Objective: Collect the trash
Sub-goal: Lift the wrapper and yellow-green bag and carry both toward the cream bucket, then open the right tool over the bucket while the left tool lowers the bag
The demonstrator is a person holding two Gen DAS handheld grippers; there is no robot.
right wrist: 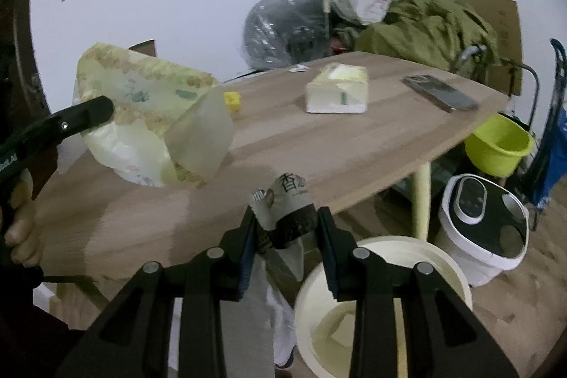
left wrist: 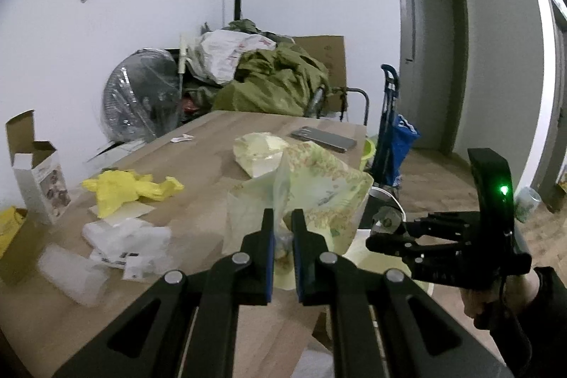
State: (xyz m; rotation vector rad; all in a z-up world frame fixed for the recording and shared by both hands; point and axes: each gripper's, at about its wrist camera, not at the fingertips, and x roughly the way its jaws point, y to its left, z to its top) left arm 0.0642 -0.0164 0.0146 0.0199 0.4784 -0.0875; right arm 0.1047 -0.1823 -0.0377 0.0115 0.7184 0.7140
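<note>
1. The table [right wrist: 354, 144] is light wood-grain board, smooth and matt.
2. The empty tissue wrapper [right wrist: 152, 101] is thin, translucent plastic film with a printed pattern.
3. The snack packet [right wrist: 290, 201] is crinkled, glossy printed film.
4. The bin [right wrist: 453, 275] is cream plastic, smooth.
5. The phone [right wrist: 439, 92] has a glossy, grey back.
6. The yellow bag [left wrist: 127, 188] is thin crumpled plastic.
7. The carton [left wrist: 39, 179] is matt cardboard.

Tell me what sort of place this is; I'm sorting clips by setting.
Probably a lived-in home, maybe a spare or storage room: a wooden table strewn with trash, a wrapped fan and heaped clothes against the wall, a door.
</note>
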